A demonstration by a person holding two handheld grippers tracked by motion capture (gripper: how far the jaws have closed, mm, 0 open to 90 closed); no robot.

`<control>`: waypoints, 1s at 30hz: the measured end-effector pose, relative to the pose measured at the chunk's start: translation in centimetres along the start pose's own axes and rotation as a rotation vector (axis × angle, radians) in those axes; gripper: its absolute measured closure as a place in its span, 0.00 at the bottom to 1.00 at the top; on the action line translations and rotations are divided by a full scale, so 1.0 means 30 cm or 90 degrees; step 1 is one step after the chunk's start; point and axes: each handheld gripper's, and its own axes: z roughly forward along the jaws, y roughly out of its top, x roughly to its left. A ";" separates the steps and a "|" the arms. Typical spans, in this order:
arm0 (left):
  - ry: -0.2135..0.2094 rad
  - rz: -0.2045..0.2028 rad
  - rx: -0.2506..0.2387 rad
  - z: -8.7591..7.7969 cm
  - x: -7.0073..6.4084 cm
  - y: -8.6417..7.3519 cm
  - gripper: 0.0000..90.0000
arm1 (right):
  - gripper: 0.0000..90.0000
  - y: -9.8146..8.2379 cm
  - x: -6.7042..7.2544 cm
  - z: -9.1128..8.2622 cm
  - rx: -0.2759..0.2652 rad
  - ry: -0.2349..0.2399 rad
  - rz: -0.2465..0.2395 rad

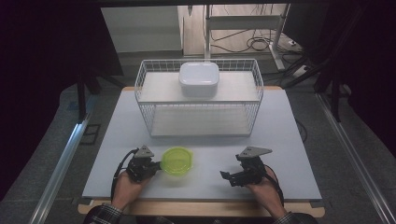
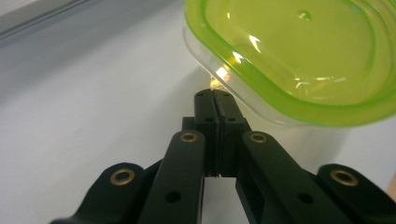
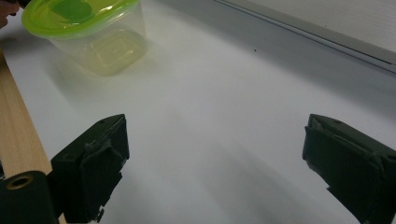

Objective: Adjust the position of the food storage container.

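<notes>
Green-lidded clear plastic tub (image 1: 177,161) just ahead of left gripper (image 2: 215,100), at jaw tips, touching or nearly so; jaws clenched on nothing. Right gripper (image 1: 227,178) well apart, jaws released wide. Left hand nearer. Long axis unclear.

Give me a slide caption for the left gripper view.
Left gripper, jaws shut, tips against the green-lidded tub on the white table.
</notes>
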 end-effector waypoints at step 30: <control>-0.048 0.092 0.000 0.115 -0.190 0.080 0.92 | 0.09 -0.002 0.003 0.008 0.016 0.004 -0.006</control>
